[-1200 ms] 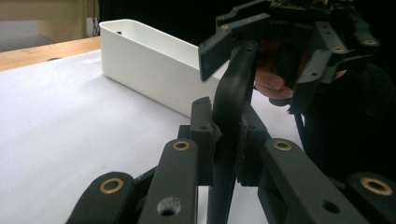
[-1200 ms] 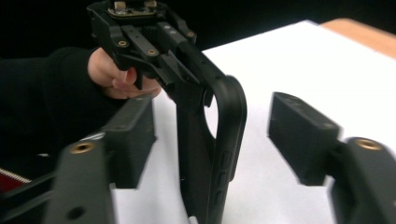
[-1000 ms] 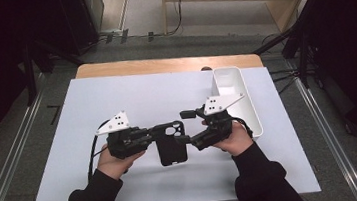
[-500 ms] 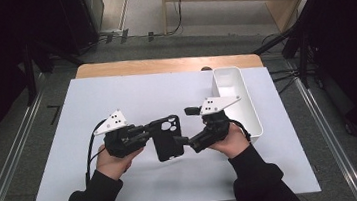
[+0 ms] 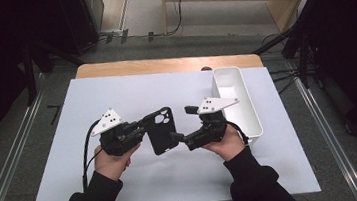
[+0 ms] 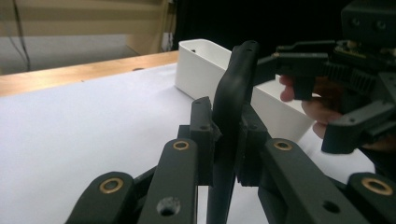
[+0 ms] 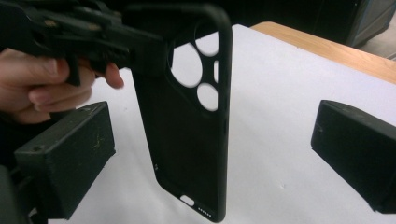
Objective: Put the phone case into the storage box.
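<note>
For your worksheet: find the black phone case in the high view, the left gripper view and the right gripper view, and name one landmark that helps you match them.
High view: phone case at centre, between both grippers.
Left gripper view: lower centre, edge-on, clamped in the jaws of the left gripper.
Right gripper view: centre, upright, camera holes at top.
Shared landmark: the white sheet covering the table.

Left black two-jaw gripper [image 5: 145, 125] pinched tight on something thin. Right black two-jaw gripper [image 5: 176, 137] spread wide apart, pointing toward the left one.
</note>
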A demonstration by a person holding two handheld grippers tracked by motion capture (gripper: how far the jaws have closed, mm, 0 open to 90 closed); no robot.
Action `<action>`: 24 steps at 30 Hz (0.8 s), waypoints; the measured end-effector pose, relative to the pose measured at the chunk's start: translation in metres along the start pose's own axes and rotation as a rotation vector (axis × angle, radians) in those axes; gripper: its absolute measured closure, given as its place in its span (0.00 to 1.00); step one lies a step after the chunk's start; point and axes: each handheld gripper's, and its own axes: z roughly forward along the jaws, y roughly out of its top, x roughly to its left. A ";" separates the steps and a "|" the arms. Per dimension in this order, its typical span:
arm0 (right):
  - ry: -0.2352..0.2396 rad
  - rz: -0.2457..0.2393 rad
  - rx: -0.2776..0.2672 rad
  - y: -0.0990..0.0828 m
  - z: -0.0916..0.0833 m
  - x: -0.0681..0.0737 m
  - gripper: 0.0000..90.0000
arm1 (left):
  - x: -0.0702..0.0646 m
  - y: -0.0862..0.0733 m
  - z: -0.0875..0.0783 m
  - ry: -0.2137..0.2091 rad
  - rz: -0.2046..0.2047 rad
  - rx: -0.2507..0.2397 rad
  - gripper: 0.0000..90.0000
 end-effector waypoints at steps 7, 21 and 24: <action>-0.032 0.045 -0.016 -0.005 0.008 0.003 0.00 | -0.001 0.001 -0.001 0.084 -0.020 -0.013 0.89; -0.135 0.065 -0.054 -0.011 0.021 0.018 0.00 | 0.001 0.001 -0.004 0.176 -0.098 -0.038 0.89; -0.152 0.062 -0.059 -0.012 0.024 0.022 0.00 | 0.002 0.001 -0.003 0.179 -0.113 -0.029 0.89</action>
